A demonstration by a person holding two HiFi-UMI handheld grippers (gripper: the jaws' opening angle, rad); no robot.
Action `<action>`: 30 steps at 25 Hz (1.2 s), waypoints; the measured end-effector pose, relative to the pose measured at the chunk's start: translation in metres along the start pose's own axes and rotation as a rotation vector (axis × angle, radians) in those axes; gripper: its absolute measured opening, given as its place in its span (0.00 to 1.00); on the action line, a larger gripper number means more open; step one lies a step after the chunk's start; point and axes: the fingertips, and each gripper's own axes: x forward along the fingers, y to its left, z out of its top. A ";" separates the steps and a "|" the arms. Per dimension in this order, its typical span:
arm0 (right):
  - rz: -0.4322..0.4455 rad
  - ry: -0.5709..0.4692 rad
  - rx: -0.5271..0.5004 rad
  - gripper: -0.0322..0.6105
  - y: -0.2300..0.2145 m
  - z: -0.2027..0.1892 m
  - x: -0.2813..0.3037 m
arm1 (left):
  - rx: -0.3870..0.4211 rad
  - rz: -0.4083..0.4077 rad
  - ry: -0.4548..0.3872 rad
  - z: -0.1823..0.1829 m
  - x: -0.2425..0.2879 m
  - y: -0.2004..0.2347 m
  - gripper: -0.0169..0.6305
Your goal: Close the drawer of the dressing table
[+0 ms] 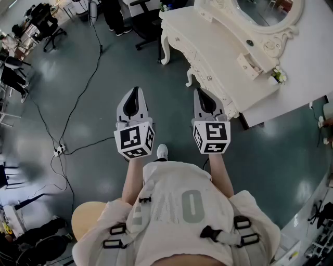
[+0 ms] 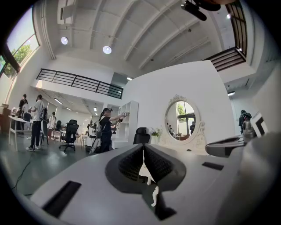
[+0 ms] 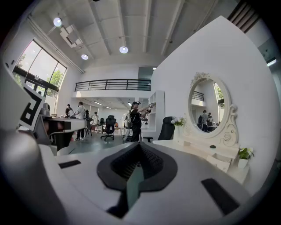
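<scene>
**Both grippers shut and empty, drawer out on the table ahead**

The person stands on the grey floor (image 1: pixel 93 119) with a gripper in each hand, both held out in front of the body. The left gripper (image 1: pixel 136 91) has its jaws pressed together with nothing between them. In its own view the dark pads (image 2: pixel 131 163) meet along a thin line. The right gripper (image 1: pixel 201 91) is closed the same way and also holds nothing, its pads (image 3: pixel 125 163) meeting down the middle. The two grippers are side by side, apart from each other, and touch nothing.

The white dressing table (image 1: pixel 218 36) stands ahead and to the right, against a white wall (image 1: pixel 312 47). The right gripper is the nearer of the two to its carved front corner, but apart from it. An oval mirror (image 1: pixel 260 10) rises at the back of the table. The drawer (image 1: pixel 248 62) sits in the low shelf under the mirror, towards the table's right end, and is pulled out. A small plant (image 1: pixel 278 76) stands just beside it at that end. A small dark thing (image 1: pixel 250 43) lies on the table top before the mirror.

Black cables (image 1: pixel 78 93) run across the floor to a power strip (image 1: pixel 59 150) on the left. Office chairs (image 1: pixel 49 23) stand further off, and the gripper views show people (image 3: pixel 136 116) deeper in the room.
</scene>
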 end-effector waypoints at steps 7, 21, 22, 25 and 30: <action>0.024 0.010 -0.006 0.06 0.015 -0.001 0.025 | -0.018 0.015 0.008 -0.007 0.012 0.025 0.06; 0.058 0.000 0.062 0.06 0.041 0.008 0.107 | -0.037 0.035 -0.004 -0.007 0.059 0.093 0.06; 0.059 0.003 0.058 0.06 0.046 0.009 0.114 | -0.040 0.039 -0.005 -0.006 0.063 0.102 0.06; 0.053 0.016 0.041 0.06 0.057 0.009 0.134 | -0.054 0.047 -0.004 -0.008 0.074 0.128 0.06; 0.053 0.059 0.035 0.06 0.060 -0.003 0.160 | -0.079 0.060 0.034 -0.026 0.094 0.149 0.06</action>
